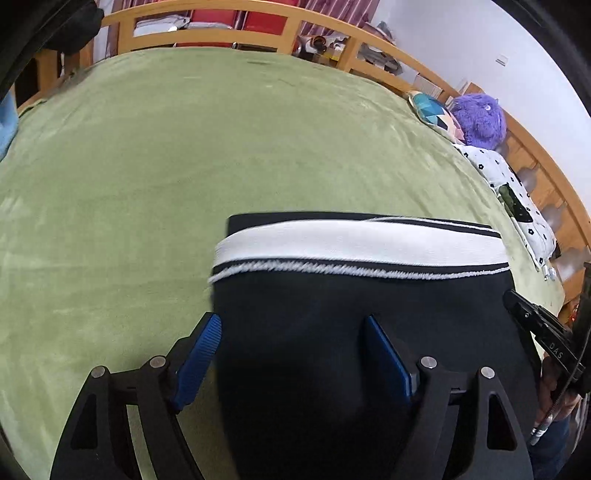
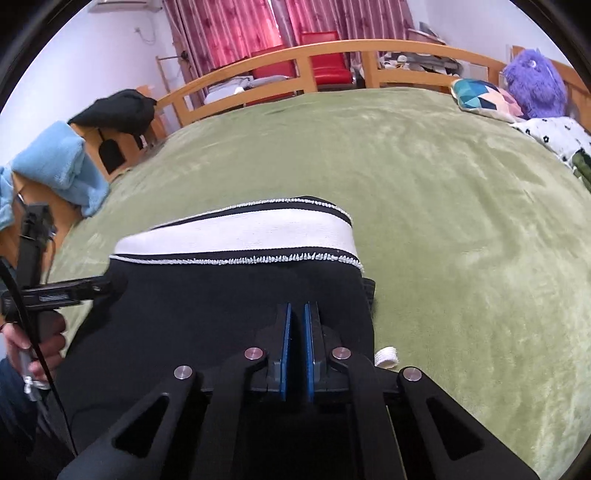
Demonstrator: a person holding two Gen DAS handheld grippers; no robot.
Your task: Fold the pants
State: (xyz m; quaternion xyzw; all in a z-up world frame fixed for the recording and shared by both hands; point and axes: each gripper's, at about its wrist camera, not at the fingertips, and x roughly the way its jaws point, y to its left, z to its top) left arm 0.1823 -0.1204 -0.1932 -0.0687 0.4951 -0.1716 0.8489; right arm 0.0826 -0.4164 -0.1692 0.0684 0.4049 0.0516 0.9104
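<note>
**A:** Where are the pants (image 1: pixel 362 332) relative to the bed?

**B:** They lie on the green blanket (image 1: pixel 147 166) at the near edge of the bed, black fabric spread flat, with the white waistband (image 1: pixel 351 243) on the side facing the wooden headboard rail (image 1: pixel 207 11). A second layer of black cloth shows just beyond the waistband.

**A:** And your left gripper (image 1: pixel 291 332)?

**B:** Its blue pads (image 1: pixel 199 358) stand wide apart. One finger hangs over the blanket just beside the pants' edge, the other over the black cloth. Nothing sits between them.

**A:** Your right gripper (image 2: pixel 297 321)?

**B:** Its two pads are drawn nearly together over the black fabric, on the waistband's near side. Whether any cloth is pinched in that narrow slit, I cannot tell.

**A:** Anything else near the pants?

**B:** A purple plush toy (image 2: pixel 535 85) and a patterned cushion (image 2: pixel 484 98) rest well apart from them, by the rail. A blue towel (image 2: pixel 59 166) lies off the bed's side.
</note>
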